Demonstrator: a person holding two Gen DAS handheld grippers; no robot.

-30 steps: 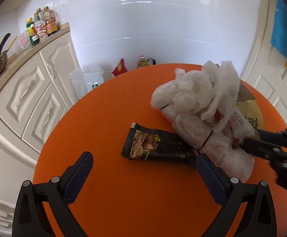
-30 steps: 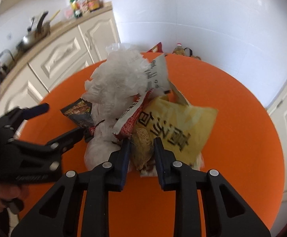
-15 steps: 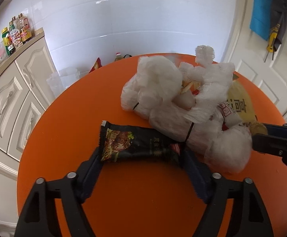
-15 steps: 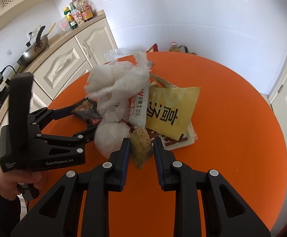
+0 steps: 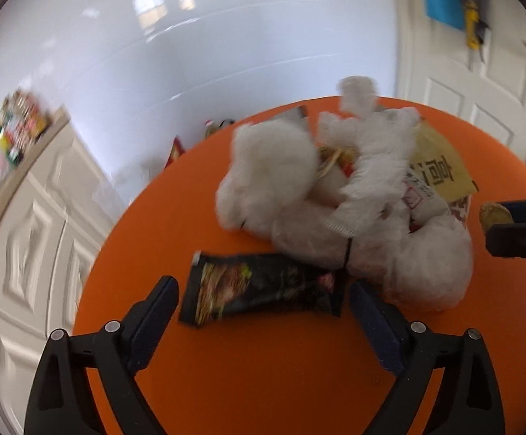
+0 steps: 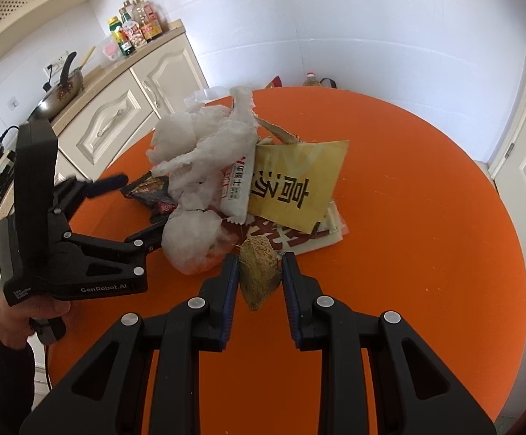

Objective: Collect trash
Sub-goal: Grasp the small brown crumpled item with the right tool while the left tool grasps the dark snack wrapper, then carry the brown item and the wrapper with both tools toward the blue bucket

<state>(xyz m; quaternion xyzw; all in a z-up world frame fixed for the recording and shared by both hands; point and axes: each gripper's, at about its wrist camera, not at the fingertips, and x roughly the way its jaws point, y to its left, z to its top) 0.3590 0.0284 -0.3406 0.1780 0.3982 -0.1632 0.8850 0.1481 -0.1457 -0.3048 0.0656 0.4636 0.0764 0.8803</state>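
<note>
A pile of trash lies on the round orange table (image 6: 426, 195): white crumpled plastic bags (image 5: 357, 214) (image 6: 204, 145), a yellow packet (image 6: 295, 181) (image 5: 440, 166) and a black snack wrapper (image 5: 259, 290) (image 6: 146, 190). My left gripper (image 5: 263, 304) (image 6: 132, 206) is open, its fingers on either side of the black wrapper. My right gripper (image 6: 257, 272) is shut on a brown fibrous lump (image 6: 257, 275) (image 5: 495, 212) and holds it just in front of the pile.
Cream cabinets (image 6: 125, 108) with a pan (image 6: 59, 90) and bottles (image 6: 136, 29) stand at the left. A white door (image 5: 480, 72) is at the right. Small items (image 6: 313, 80) lie on the floor behind the table.
My right gripper has drawn the brown lump back out of the pile. My left gripper has moved forward so that its open fingers straddle the black wrapper.
</note>
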